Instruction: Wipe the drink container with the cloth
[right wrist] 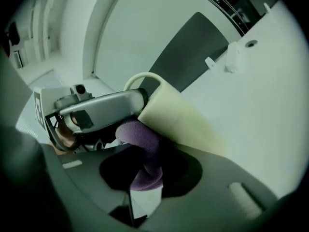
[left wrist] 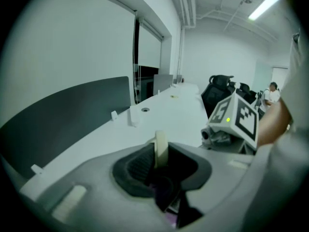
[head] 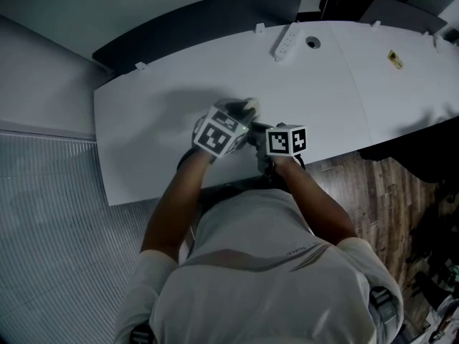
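Between tight left tongs (left wrist: 163, 164), mug (right wrist: 178, 115); between tight right tongs (right wrist: 145, 175), cloth (right wrist: 144, 146) against it.

Both forearms reach forward, side by side. The left gripper's (left wrist: 161, 153) fingers pinch the cup (right wrist: 174, 115); the right gripper's (right wrist: 145, 170) fingers clamp the cloth (right wrist: 140, 141).

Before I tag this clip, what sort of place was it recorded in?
Most likely an open-plan office: a long white desk backed by a dark divider screen, a power strip on it, and black office chairs further along.
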### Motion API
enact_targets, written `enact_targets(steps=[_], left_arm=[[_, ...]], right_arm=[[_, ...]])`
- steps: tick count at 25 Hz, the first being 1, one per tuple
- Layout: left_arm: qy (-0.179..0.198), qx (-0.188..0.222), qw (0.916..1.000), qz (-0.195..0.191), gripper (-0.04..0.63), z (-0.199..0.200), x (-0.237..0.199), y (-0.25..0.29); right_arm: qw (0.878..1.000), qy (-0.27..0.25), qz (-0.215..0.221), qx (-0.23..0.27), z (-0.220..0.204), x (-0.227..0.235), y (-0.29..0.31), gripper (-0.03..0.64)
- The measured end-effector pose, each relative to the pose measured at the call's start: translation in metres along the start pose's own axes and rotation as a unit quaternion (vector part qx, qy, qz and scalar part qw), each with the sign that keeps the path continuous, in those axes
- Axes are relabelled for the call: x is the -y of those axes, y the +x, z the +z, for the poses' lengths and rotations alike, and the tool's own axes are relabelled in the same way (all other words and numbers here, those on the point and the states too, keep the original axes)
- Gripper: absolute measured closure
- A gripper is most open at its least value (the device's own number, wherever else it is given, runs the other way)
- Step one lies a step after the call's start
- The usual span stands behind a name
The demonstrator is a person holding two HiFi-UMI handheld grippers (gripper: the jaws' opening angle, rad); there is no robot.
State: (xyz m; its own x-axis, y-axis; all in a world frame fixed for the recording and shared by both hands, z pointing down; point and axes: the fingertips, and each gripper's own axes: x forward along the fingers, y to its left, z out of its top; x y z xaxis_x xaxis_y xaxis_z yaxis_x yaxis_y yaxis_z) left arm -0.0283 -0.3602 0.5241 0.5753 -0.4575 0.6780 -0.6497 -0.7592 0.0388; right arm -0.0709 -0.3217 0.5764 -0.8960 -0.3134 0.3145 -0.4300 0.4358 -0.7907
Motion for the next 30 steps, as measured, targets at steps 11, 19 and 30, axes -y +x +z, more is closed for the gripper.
enact_targets(steps=[11, 19, 30], left_arm=[[-0.005, 0.0, 1.0, -0.002, 0.514, 0.0, -0.001, 0.002], [-0.004, 0.0, 1.0, -0.004, 0.514, -0.002, 0.0, 0.001], [-0.011, 0.002, 0.9999, -0.002, 0.514, -0.004, 0.0, 0.0]], right_arm=[[0.998, 0.062, -0.033, -0.004, -0.016, 0.03, 0.016, 0.514], [0.985, 0.155, -0.066, -0.024, -0.043, 0.062, 0.025, 0.514], [0.984, 0.167, -0.065, -0.017, -0.062, 0.048, -0.007, 0.511]])
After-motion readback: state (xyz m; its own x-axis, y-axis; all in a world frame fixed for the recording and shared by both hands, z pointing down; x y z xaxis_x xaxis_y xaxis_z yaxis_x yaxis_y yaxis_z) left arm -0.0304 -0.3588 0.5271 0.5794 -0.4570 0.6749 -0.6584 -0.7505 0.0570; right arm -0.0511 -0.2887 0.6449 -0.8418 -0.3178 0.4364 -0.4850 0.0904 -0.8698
